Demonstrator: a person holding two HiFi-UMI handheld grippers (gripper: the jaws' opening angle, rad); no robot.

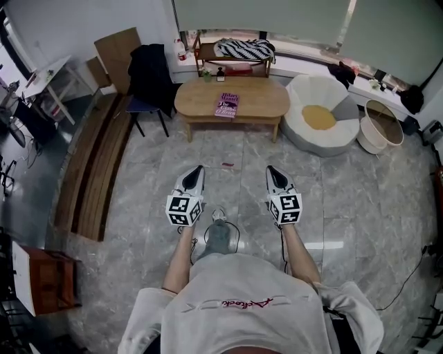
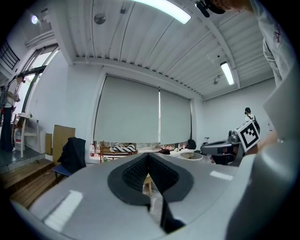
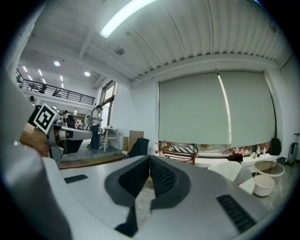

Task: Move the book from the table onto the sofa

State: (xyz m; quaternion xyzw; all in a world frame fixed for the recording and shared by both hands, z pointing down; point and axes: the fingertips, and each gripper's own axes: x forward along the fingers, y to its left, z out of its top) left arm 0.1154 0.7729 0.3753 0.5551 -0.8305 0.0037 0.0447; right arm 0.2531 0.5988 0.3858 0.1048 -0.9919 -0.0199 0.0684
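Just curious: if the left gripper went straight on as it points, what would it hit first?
The way looks free until the oval light-wood table, near the purple book. The left gripper may be high enough to pass over it; height is unclear.

grey marble floor [image 1: 346,200] fills the near room, with wooden decking [image 1: 93,173] along the left. far off stand an oval wooden table [image 1: 263,100] and, to its left, a chair [image 1: 144,106] draped with a dark jacket [image 1: 149,69]. pale roller blinds [image 2: 140,110] cover the windows under ceiling strip lights [image 2: 164,9].
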